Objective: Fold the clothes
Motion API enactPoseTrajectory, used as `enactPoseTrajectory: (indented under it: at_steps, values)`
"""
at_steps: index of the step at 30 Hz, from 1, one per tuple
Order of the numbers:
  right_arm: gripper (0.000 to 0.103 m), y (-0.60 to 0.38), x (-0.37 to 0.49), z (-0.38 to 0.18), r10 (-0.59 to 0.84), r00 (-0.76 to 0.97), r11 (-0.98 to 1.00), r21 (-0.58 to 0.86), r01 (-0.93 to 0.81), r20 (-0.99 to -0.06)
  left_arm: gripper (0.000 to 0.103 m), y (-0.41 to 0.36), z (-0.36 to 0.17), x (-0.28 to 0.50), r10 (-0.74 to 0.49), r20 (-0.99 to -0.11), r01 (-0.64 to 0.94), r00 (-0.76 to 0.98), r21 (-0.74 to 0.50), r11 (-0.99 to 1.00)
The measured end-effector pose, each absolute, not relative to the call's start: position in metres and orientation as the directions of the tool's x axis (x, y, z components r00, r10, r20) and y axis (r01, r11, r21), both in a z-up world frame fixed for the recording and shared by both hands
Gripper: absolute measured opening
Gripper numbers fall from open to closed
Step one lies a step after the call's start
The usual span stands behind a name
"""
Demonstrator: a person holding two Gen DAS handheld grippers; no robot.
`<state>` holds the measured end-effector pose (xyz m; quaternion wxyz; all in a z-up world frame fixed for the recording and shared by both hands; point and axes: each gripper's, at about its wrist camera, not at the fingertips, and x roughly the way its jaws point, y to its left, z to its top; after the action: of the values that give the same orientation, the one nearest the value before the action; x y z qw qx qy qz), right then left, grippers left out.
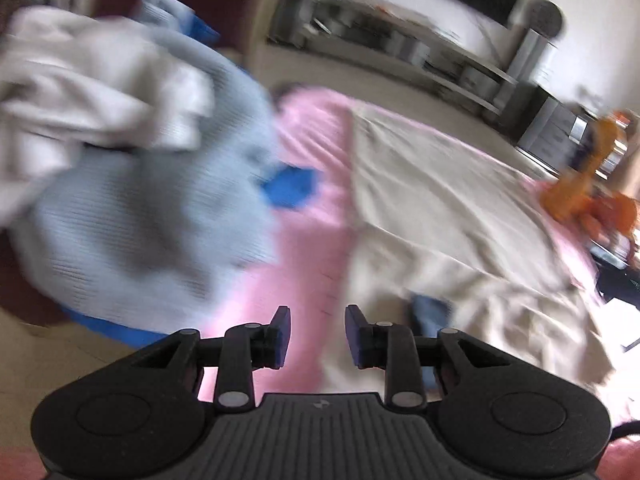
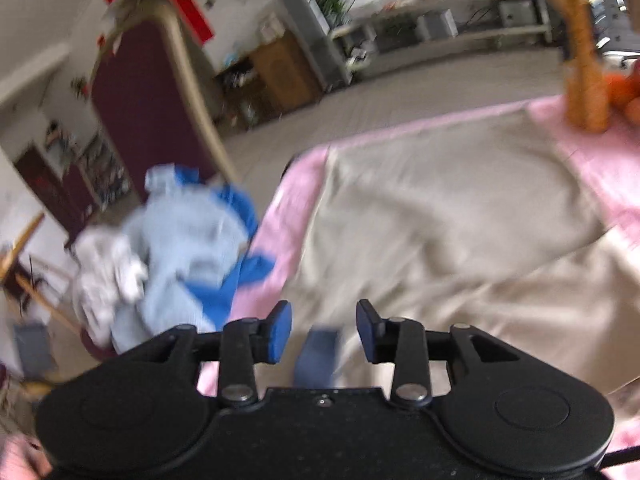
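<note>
Both shots are pretty smeared with motion blur. In the left wrist view the pile of clothes (image 1: 120,160) at 9 o'clock is a streaky mess, and the shelves (image 1: 400,40) at 12 are soft too. Only the black gripper bodies at 6 o'clock look sharp in both. Soft daylight, fairly bright, with a blown-out white patch (image 1: 616,320) at 4 o'clock. Fisheye bends everything near the edges, corners go black. No hard shadows on the beige cloth (image 2: 460,220).

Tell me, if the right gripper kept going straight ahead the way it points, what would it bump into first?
Probably the small dark blue tag lying between its open fingers, on the beige garment; blur leaves depth uncertain.
</note>
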<state>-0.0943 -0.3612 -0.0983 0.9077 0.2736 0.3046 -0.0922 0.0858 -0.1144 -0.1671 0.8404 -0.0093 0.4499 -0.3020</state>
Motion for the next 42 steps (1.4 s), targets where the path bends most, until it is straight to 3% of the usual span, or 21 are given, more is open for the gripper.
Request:
enactPoseTrajectory:
  at_steps: [3,5,11,16,21,22,23,24,33,38,42]
  values:
    - [0.036,-0.396,-0.119,-0.072,-0.086,0.824,0.842,0.401,0.361,-0.561,0.024,-0.137,-0.173,0.089,-0.545,-0.772,0.504,0.329,-0.344,0.792]
    - [0.042,-0.420,-0.128,-0.068,-0.137,0.832,0.839,0.383,0.386,-0.538,0.012,-0.152,-0.179,0.092,-0.544,-0.787,0.494,0.292,-0.362,0.790]
    - [0.047,-0.480,-0.161,-0.097,-0.198,0.851,0.758,0.475,0.447,-0.486,0.013,-0.191,-0.190,0.096,-0.494,-0.837,0.488,0.236,-0.337,0.805]
    - [0.047,-0.508,-0.179,-0.135,-0.191,0.863,0.676,0.574,0.461,-0.468,0.025,-0.206,-0.200,0.102,-0.458,-0.859,0.472,0.229,-0.314,0.824]
    - [0.047,-0.521,-0.185,-0.148,-0.197,0.849,0.654,0.579,0.486,-0.490,0.022,-0.218,-0.208,0.102,-0.443,-0.866,0.483,0.230,-0.294,0.825]
    - [0.047,-0.522,-0.186,-0.149,-0.204,0.845,0.653,0.575,0.493,-0.494,0.018,-0.221,-0.208,0.101,-0.437,-0.867,0.496,0.240,-0.278,0.823]
    - [0.047,-0.523,-0.188,-0.150,-0.213,0.840,0.649,0.570,0.504,-0.500,0.004,-0.225,-0.207,0.097,-0.432,-0.864,0.519,0.259,-0.253,0.817]
    - [0.047,-0.524,-0.190,-0.151,-0.222,0.834,0.646,0.565,0.514,-0.505,0.000,-0.227,-0.204,0.093,-0.431,-0.859,0.539,0.278,-0.232,0.810]
    - [0.047,-0.532,-0.196,-0.166,-0.243,0.764,0.593,0.532,0.604,-0.597,0.000,-0.227,-0.134,0.060,-0.532,-0.709,0.649,0.464,-0.137,0.748]
    - [0.044,-0.533,-0.187,-0.186,-0.152,0.672,0.573,0.489,0.657,-0.725,0.000,-0.227,-0.135,0.073,-0.467,-0.737,0.593,0.488,-0.112,0.797]
    - [0.038,-0.531,-0.185,-0.193,-0.129,0.640,0.580,0.466,0.668,-0.757,0.000,-0.218,-0.154,0.082,-0.438,-0.775,0.554,0.456,-0.138,0.821]
